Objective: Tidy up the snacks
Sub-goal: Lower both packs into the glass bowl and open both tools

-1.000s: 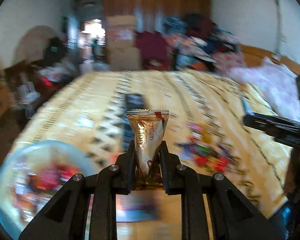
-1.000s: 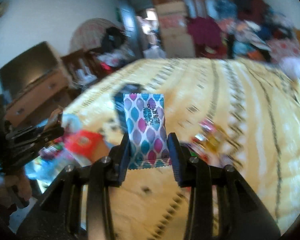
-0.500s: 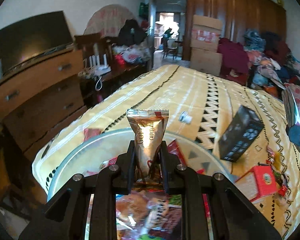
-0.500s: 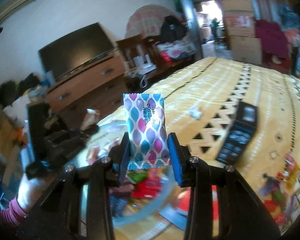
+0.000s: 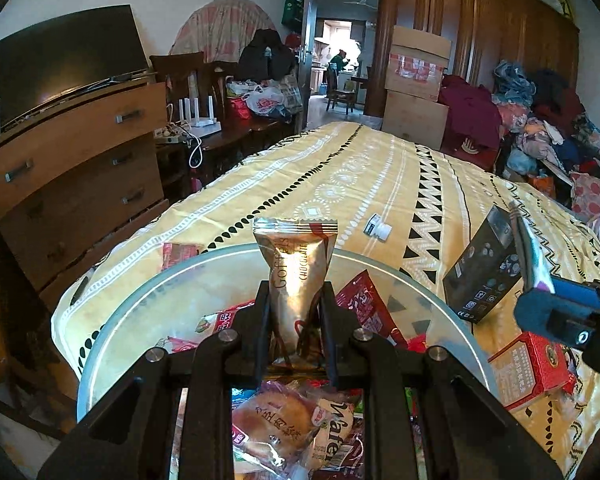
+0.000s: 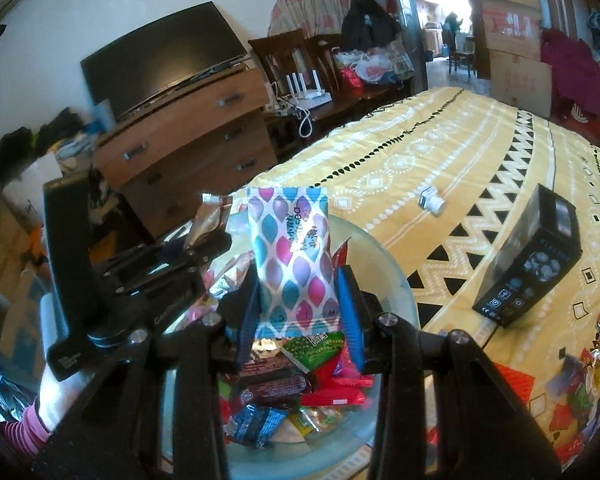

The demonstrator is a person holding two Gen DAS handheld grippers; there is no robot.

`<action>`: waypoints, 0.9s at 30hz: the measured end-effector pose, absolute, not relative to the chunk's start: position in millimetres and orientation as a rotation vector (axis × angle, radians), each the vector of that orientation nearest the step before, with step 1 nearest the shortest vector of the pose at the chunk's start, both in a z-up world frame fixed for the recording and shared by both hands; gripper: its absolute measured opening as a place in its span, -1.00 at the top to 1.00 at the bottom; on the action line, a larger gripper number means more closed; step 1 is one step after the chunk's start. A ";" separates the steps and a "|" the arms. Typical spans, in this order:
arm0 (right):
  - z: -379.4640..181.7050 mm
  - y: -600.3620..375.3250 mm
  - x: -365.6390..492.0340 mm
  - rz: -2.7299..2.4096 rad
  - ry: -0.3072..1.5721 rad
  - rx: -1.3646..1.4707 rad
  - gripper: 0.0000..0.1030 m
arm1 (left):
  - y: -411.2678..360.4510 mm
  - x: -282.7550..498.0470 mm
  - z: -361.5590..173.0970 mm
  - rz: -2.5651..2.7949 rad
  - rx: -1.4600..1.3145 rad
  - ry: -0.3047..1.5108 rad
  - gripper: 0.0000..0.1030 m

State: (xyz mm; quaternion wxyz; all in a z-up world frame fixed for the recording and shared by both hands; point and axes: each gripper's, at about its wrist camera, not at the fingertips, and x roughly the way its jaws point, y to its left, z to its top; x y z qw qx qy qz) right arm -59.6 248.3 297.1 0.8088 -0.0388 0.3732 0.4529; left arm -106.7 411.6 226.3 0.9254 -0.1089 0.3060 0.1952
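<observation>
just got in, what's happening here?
A person is sorting snacks into a glass bowl on a yellow bedspread. The left gripper is shut on a gold chocolate packet, the right gripper on a pink-and-blue patterned packet. Both are held over the bowl, unreleased. More sweets, a red box and a black box lie outside it.

A black box (image 5: 485, 276) stands tilted on the yellow patterned bedspread (image 5: 364, 176), beside a wooden dresser (image 5: 72, 168).
</observation>
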 end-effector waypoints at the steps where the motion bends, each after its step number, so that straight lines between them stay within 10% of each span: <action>1: 298.0 250.9 -61.2 0.967 0.798 -0.085 0.27 | 411.4 -106.0 226.3 0.399 -0.224 0.627 0.59; 27: 289.2 256.4 -61.8 0.968 0.808 -0.084 0.27 | 407.9 -98.0 222.2 0.394 -0.221 0.634 0.59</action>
